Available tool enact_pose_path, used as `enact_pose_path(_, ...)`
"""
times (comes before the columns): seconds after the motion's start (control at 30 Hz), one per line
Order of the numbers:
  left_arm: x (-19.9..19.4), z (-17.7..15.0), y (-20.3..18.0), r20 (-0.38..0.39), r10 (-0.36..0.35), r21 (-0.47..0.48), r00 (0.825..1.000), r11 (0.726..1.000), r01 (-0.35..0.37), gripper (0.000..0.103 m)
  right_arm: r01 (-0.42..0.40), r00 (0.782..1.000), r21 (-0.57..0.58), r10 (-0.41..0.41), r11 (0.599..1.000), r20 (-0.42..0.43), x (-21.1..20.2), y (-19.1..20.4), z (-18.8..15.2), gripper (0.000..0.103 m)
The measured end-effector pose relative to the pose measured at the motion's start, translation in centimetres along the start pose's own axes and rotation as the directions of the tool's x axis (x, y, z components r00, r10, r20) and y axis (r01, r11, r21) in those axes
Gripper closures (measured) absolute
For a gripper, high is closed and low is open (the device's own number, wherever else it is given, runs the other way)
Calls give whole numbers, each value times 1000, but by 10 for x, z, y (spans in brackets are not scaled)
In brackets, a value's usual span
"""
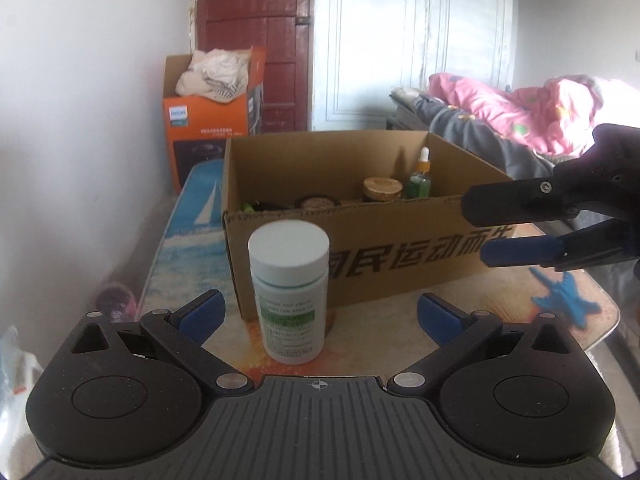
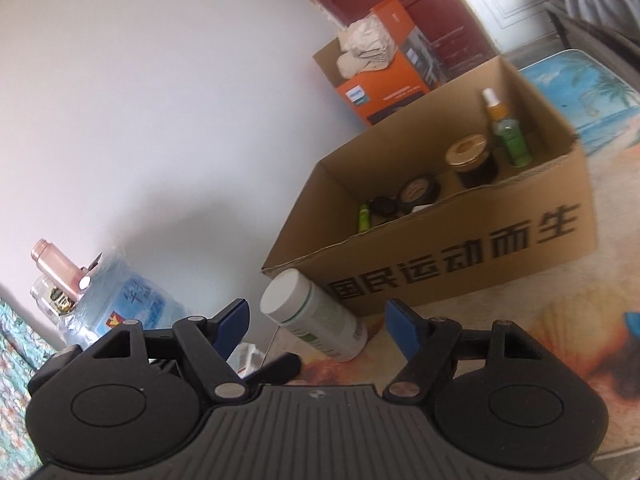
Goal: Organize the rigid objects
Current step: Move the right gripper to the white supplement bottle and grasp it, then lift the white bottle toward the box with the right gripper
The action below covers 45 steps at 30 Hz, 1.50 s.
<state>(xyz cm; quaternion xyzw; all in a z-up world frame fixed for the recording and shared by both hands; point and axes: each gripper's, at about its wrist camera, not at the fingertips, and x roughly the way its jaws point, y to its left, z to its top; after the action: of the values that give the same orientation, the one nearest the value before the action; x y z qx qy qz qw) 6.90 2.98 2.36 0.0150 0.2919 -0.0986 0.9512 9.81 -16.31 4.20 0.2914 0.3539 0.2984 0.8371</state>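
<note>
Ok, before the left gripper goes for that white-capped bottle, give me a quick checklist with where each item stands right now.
1. Left gripper jaws open wider than the bottle: ok.
2. White-capped bottle upright on the table, in front of the cardboard box: ok.
3. Bottle lined up between the left jaws: ok, slightly left of centre.
4. Right gripper open, holding nothing, clear of the bottle: ok.
5. Free floor space in the box for the bottle, beside the jar and dropper bottle: ok.
6. Blue toy on the table out of the left gripper's path: ok.
</note>
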Motion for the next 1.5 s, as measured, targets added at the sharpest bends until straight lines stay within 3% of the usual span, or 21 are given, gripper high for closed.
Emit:
enact_pose_path(0.17,13,-1,5,-16,25,-17,1000,1000,-25,0,-47,997,13,47,999,-57,25,2,-1,25)
enact_pose_path(0.27,23,-4,11,-49,26,-38,998,999,-28,0,-27,996,6,28,1000,-89,41,3,-1,26)
enact_pose_path(0.6,38,-6,7,-25,-22,-35,999,999,21,3,-38,995,30,41,999,-94,73,0,16,43)
enact_pose_path(0.87,42,-5,10,1,-33,-66,999,997,33,32,-52,992,55,58,997,-109,86,-4,12,52)
enact_pose_path(1.07,38,-6,6,0,-67,-79,998,995,66,39,-29,995,55,34,998,-90,78,-3,8,55)
enact_pose_path(1.5,31,-13,-23,-22,-150,-24,989,989,149,39,54,997,63,-50,997,-61,39,-8,-6,53)
